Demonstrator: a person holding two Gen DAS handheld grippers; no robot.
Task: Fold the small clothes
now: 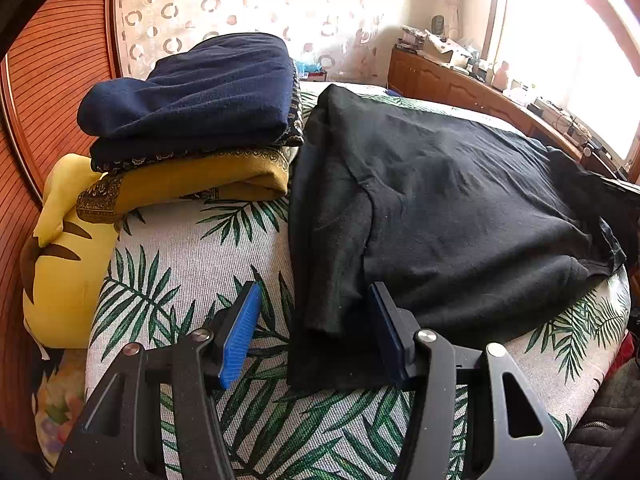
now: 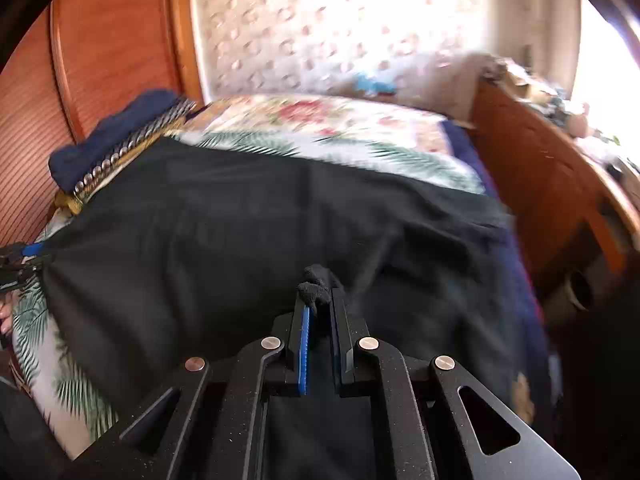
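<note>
Sunlit window (image 1: 568, 40) — wooden cabinet (image 1: 448, 84) beneath it.

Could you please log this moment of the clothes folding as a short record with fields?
surface: bed with palm-leaf cover
garment in work: black shirt, spread on the cover, partly folded
left claw: open, straddling the shirt's near edge
right claw: shut on a pinch of the black shirt
finished pile: navy garment on top, patterned navy in the middle, mustard garment at the bottom, left of the shirt
other: yellow plush toy beside the pile
</note>
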